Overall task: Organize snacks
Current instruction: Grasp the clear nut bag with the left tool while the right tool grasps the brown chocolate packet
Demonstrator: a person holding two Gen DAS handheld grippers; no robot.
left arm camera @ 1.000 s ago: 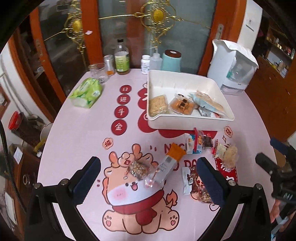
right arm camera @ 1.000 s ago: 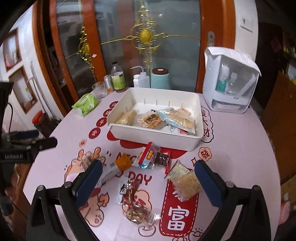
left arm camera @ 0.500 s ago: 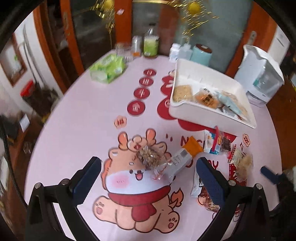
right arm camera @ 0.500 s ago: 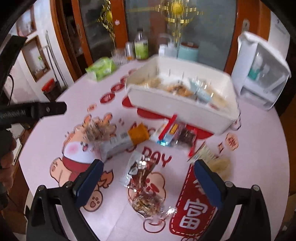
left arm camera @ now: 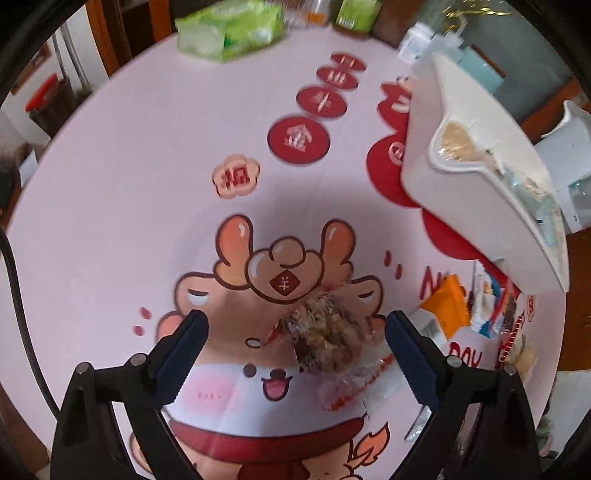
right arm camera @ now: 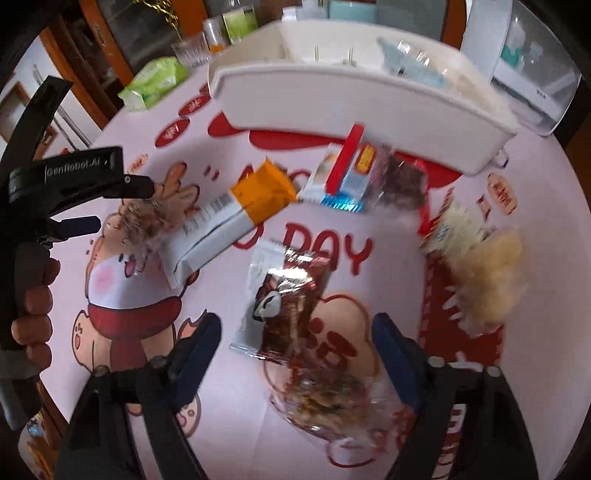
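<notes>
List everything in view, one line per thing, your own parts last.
White bin: one, back of table, snacks inside.
Granola cluster pack: one, clear, between left jaws.
Orange-and-white bar: one, centre.
Red-and-blue pack: one, before bin.
Brown foil pack: one, between right jaws.
Pale cracker pack: one, right.
Green tissue pack: one, far edge.
Bottles: several, behind bin.
White appliance: one, far right.
Tablecloth: one, pink.
Left hand-held gripper: closing, not gripping.
Right hand-held gripper: closing, not gripping.

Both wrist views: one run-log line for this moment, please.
left hand-held gripper: closing around clear nut snack | right hand-held gripper: closing around brown-foil snack | white bin: partly filled
</notes>
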